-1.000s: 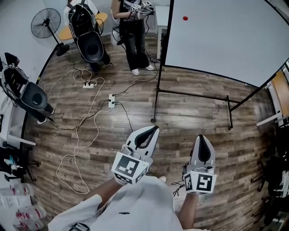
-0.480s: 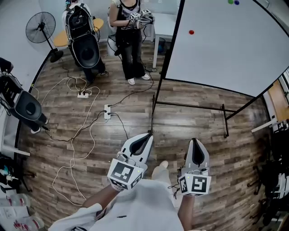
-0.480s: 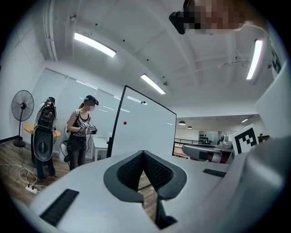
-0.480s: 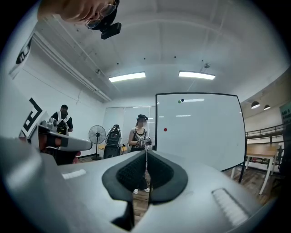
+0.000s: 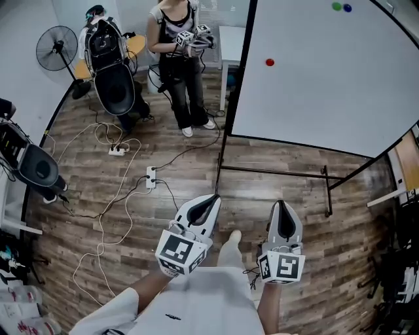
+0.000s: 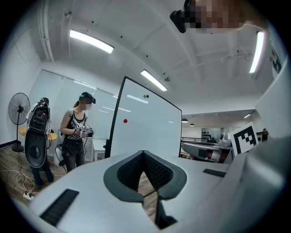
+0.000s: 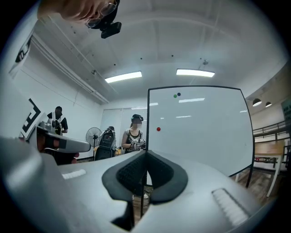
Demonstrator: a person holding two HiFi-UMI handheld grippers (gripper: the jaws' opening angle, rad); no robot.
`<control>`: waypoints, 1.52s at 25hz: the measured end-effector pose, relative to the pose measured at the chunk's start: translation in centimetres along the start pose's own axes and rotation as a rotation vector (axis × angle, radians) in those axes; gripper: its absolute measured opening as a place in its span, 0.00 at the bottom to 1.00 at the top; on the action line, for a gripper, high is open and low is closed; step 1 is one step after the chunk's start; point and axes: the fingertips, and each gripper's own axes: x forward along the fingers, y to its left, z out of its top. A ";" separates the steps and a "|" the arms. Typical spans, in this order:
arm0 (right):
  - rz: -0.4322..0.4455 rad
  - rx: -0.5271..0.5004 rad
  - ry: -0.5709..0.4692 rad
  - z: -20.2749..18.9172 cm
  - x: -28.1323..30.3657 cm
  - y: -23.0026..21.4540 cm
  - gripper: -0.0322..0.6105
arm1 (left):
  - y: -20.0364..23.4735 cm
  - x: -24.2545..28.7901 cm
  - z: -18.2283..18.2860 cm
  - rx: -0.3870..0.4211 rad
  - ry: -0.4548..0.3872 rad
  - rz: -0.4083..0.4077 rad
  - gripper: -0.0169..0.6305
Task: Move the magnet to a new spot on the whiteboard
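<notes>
A red magnet (image 5: 270, 63) sticks to the left part of the whiteboard (image 5: 327, 85); it also shows as the red magnet (image 6: 125, 121) in the left gripper view and the red magnet (image 7: 158, 129) in the right gripper view. A green magnet (image 5: 336, 6) and a blue magnet (image 5: 347, 8) sit near the board's top. My left gripper (image 5: 213, 198) and right gripper (image 5: 283, 205) are held level, well short of the board. Both are shut with nothing between their jaws.
A person (image 5: 180, 59) holding grippers stands left of the whiteboard's frame (image 5: 226, 131). A fan (image 5: 59, 46), black cases (image 5: 111, 78) and cables with power strips (image 5: 149, 178) lie on the wood floor at left. The board's stand legs (image 5: 324, 190) reach toward me.
Both grippers have moved forward toward the whiteboard, which now looks closer, its green and blue magnets in view. The jaws stayed shut.
</notes>
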 end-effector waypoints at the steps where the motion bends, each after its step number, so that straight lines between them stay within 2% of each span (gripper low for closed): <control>1: 0.007 0.004 0.002 -0.1 1.3 -1.3 0.06 | 0.0 1.7 0.2 0.001 0.003 0.006 0.04; 9: 0.063 0.039 -0.012 0.7 10.7 -11.3 0.06 | -0.2 15.0 3.4 0.015 -0.002 0.055 0.04; 16: 0.104 0.058 -0.024 0.3 16.4 -18.5 0.06 | -1.4 24.4 4.3 0.023 -0.006 0.085 0.04; 22: 0.135 0.057 -0.023 0.1 19.0 -20.0 0.06 | -1.1 27.7 4.8 0.020 -0.022 0.102 0.04; 29: 0.158 0.056 -0.025 0.0 20.8 -20.7 0.06 | 0.1 29.6 4.7 0.013 -0.029 0.136 0.04; 38: 0.212 0.054 -0.037 -0.1 23.0 -20.2 0.06 | 1.7 31.1 6.0 0.044 -0.047 0.198 0.04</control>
